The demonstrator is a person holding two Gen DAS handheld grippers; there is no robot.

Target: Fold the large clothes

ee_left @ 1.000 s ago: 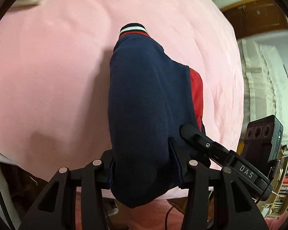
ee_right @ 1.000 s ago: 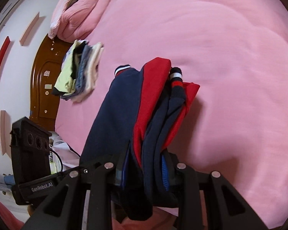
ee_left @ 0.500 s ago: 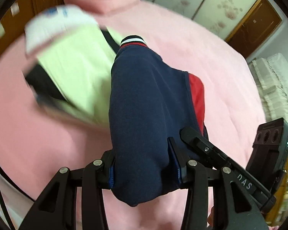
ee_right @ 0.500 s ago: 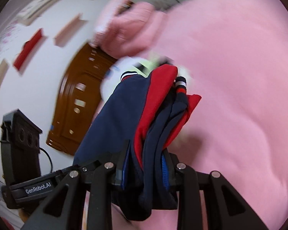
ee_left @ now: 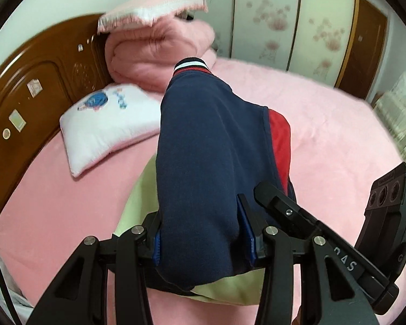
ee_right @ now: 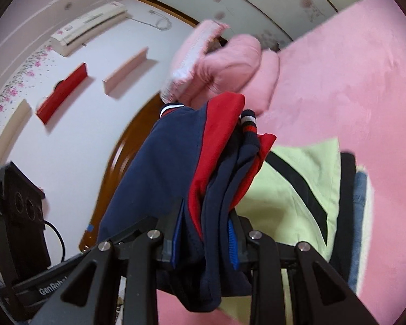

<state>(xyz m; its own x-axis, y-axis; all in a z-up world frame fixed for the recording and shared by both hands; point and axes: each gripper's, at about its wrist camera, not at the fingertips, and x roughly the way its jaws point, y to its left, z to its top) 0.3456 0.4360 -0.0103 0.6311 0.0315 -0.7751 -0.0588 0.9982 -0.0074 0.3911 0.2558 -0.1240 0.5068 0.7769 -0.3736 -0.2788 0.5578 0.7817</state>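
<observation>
Both grippers' jaws clamp the folded navy-red garment [ee_left: 208, 162] above the bed [ee_left: 324, 135].

The folded garment [ee_left: 211, 168] hangs between both claws above a stack of folded clothes [ee_right: 305, 189] lying on the bed [ee_left: 324, 140]. Beyond it, a pillow [ee_left: 108, 124] lies before the headboard [ee_left: 40, 86], with a rolled quilt [ee_left: 159, 54] just beside it.

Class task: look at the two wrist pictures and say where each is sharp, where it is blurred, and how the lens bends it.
Left wrist view: navy and red garment and left tool sharp; folded pink blanket smeared; headboard bowed, corners black.
Right wrist view: right tool crisp; lime garment and wall shelves motion-blurred; edges curved.
</observation>
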